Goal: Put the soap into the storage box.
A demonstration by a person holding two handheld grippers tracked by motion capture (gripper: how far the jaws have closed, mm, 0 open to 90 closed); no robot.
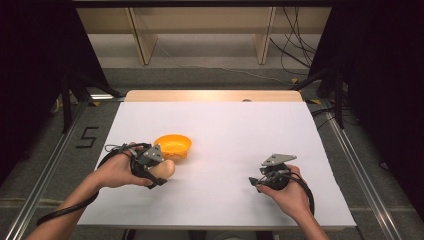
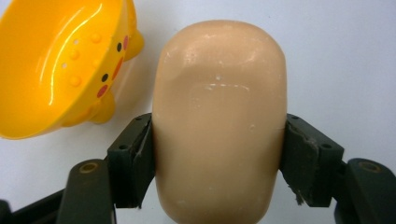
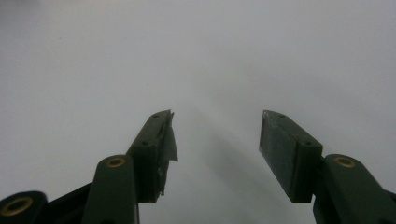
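- Left gripper (image 2: 219,154): jaws clamped on both flanks of a smooth, rounded beige oblong block, soap-like (image 2: 219,121). Pads flat against its sides, no gap visible. Grip sits about mid-length; rounded end of block sticks out past the jaw tips.
- High view: left gripper (image 1: 161,169) is at the left-centre of the white table sheet (image 1: 240,125), held in the person's left hand (image 1: 117,172). Beige block (image 1: 165,169) sits at its tip, low over the sheet; contact with sheet can't be confirmed.
- Glossy orange plastic bowl with a chick face and small feet (image 2: 60,70): just beside the block, on the far side. High view puts bowl (image 1: 173,145) on the sheet, right next to the gripper tip. Appears apart from the block.
- Right gripper (image 3: 215,144): jaws spread wide, nothing between them, bare white sheet beyond.
- High view: right gripper (image 1: 256,182) in right hand (image 1: 287,192), right-centre of sheet, well apart from bowl and block.
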